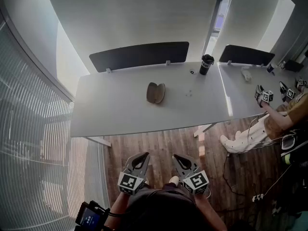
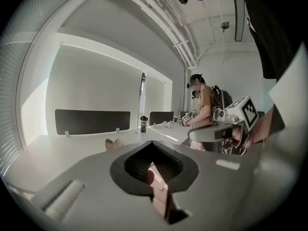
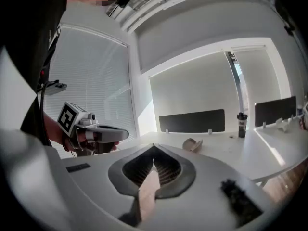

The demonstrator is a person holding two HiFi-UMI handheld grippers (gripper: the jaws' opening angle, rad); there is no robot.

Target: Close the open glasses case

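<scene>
An open brown glasses case (image 1: 156,93) lies near the middle of the white table (image 1: 110,109), its two halves spread apart; it also shows small and far off as the glasses case (image 2: 114,144) and the glasses case (image 3: 192,144). My left gripper (image 1: 144,154) and right gripper (image 1: 176,156) hang side by side below the table's near edge, over the wooden floor, well short of the case. Both are shut with nothing held. In the left gripper view the left gripper (image 2: 153,143) has its jaw tips meeting; in the right gripper view the right gripper (image 3: 154,147) does too.
A black tumbler (image 1: 206,64) stands at the table's far right. Dark partition panels (image 1: 139,56) line the far edge. At a second table (image 1: 245,100) on the right, another person (image 1: 284,117) holds grippers. Window blinds (image 1: 29,129) run along the left.
</scene>
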